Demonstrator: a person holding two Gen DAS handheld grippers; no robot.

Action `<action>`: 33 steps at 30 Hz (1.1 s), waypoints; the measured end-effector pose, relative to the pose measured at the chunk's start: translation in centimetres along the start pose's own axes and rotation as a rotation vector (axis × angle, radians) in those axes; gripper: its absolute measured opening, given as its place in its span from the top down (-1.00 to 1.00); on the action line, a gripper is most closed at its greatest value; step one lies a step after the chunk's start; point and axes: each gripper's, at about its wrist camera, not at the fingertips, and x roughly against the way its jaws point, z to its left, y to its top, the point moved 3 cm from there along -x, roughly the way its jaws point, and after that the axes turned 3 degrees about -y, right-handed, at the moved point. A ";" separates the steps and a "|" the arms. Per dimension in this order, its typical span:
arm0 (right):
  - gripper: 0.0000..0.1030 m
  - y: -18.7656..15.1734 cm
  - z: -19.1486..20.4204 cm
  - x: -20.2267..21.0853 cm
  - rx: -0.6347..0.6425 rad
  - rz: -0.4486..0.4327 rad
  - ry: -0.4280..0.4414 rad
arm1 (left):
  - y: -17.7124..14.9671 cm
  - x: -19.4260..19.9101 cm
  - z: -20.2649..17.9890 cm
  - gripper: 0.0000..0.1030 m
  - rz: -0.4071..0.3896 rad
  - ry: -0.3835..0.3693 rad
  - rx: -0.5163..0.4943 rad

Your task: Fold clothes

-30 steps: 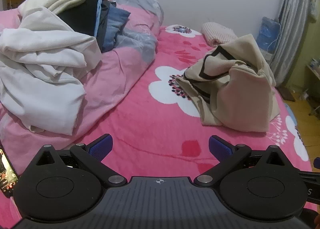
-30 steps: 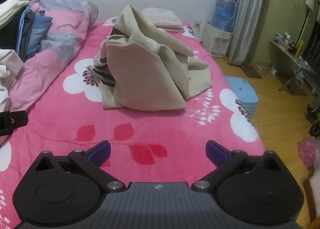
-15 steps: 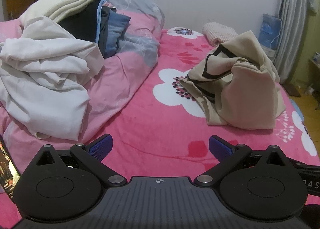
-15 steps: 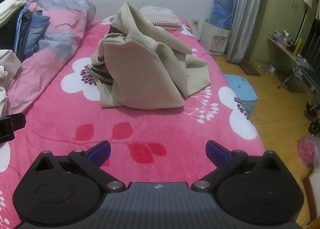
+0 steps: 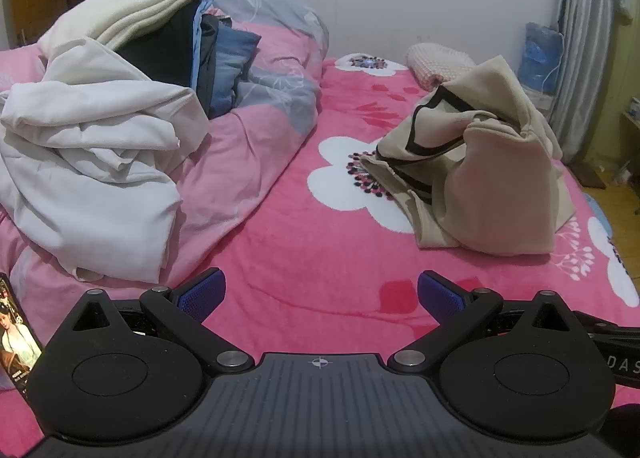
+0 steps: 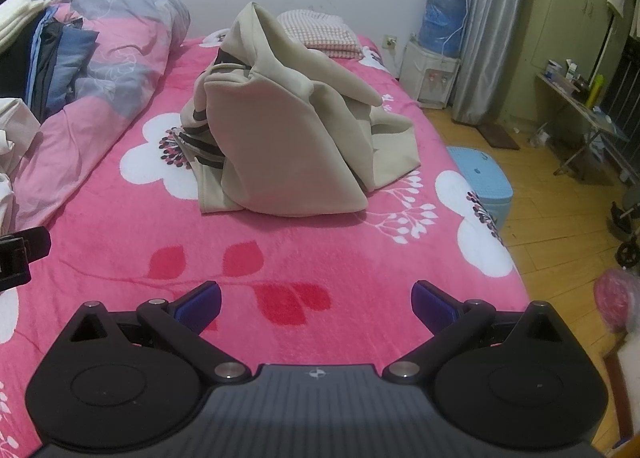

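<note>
Pink flowered blanket (image 6: 280, 258) covers the bed; the crumpled beige fleece garment with dark trim (image 6: 292, 146) sits mid-bed toward its right edge. Left gripper (image 5: 318, 292) and right gripper (image 6: 316, 300) are released, empty, apparently approaching. Next: find an edge, spread flat.

We note matt fleecy cloth on the beige garment (image 6: 288, 154) ahead of the right claw (image 6: 316, 300). Under both claws the pink blanket (image 5: 320, 258) looks plush. Left claw (image 5: 320, 292): matt black plastic, ribbed blue pads (image 5: 200, 292). Far right, glossy wood floor (image 6: 560, 210).
</note>
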 end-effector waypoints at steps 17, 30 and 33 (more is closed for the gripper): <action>-1.00 -0.1 0.2 -0.1 0.000 0.003 0.001 | -0.1 -0.1 0.0 -1.00 0.009 0.003 0.005; -1.00 -0.2 0.3 -0.2 -0.003 0.005 0.003 | -0.1 -0.2 0.0 -1.00 0.019 0.004 0.008; -1.00 -0.2 0.3 -0.3 -0.002 0.006 0.005 | -0.1 -0.3 0.0 -1.00 0.021 0.003 0.009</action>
